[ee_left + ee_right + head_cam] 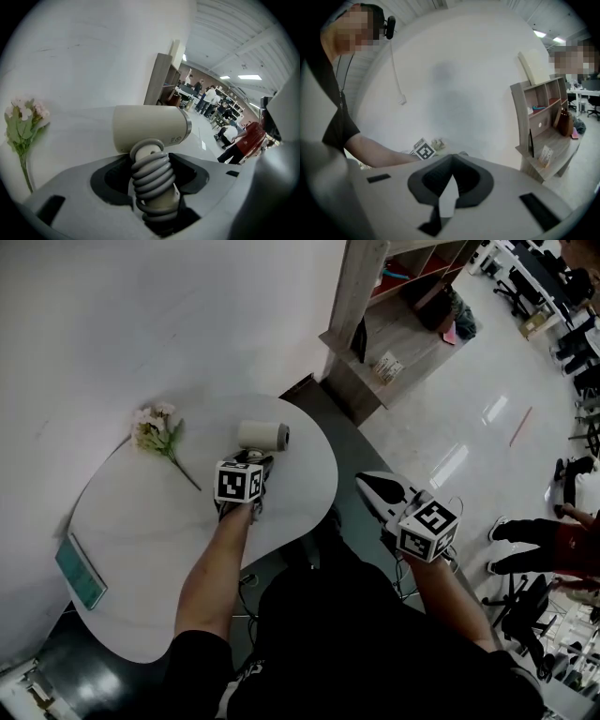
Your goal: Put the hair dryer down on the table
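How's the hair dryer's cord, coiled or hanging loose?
Coiled. The left gripper view shows the grey cord wound in tight stacked loops round the handle of the hair dryer.

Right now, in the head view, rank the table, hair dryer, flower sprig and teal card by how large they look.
1. table
2. flower sprig and teal card: look about alike, so not ranked
3. hair dryer, its handle hidden behind the left tool
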`<state>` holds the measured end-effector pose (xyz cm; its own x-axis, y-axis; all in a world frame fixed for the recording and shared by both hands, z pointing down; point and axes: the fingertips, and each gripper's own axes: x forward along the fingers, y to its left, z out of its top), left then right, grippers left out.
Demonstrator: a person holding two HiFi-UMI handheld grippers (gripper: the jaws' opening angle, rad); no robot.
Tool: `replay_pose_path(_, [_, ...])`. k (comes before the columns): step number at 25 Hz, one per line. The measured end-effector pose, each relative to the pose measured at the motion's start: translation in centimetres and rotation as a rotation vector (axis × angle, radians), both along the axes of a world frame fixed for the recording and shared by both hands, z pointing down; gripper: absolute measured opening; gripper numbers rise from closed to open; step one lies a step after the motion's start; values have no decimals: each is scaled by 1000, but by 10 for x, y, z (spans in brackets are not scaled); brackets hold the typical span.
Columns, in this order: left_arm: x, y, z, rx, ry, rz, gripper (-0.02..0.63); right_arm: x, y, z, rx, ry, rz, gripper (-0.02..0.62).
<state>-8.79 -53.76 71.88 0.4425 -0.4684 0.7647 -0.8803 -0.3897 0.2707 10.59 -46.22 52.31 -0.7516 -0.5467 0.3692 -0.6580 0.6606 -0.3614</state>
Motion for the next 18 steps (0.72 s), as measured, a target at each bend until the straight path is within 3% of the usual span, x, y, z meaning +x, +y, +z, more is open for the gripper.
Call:
replay_pose_path(6, [0, -12, 3, 5, -52, 25, 253, 4, -1, 0, 2, 2, 11, 6])
replay_pose_path(18, [-4, -12, 5, 29, -43, 5, 259, 4, 6, 0, -4, 19, 20, 6])
